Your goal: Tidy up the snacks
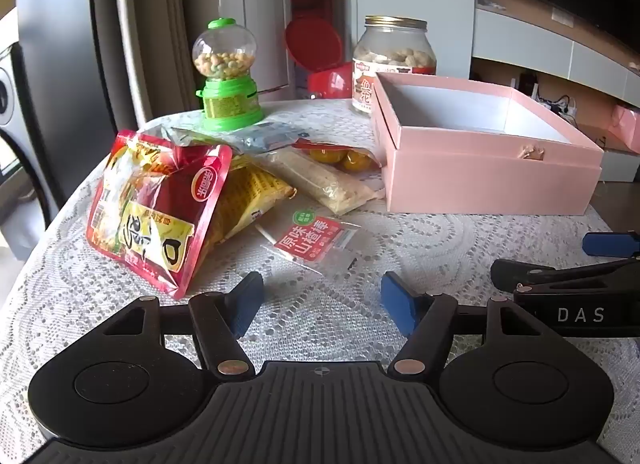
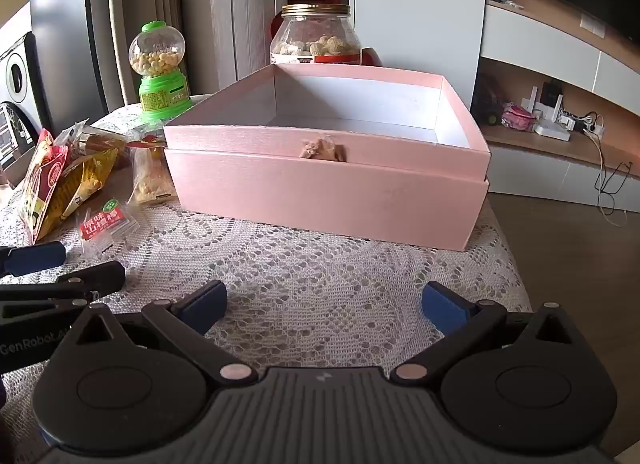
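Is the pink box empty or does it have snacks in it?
Empty, as far as shows. The pink box has no lid on, and its white inside is bare; the snack packets lie on the tablecloth beside it.

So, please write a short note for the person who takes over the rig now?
Left gripper: open, empty, above the lace cloth.
Right gripper: open, empty, facing the pink box.
Box looks empty as far as can be seen.
Snack packets lie in a pile left of the box: red bag, small hawthorn packet nearest.
Done: nothing packed.
Left: everything.
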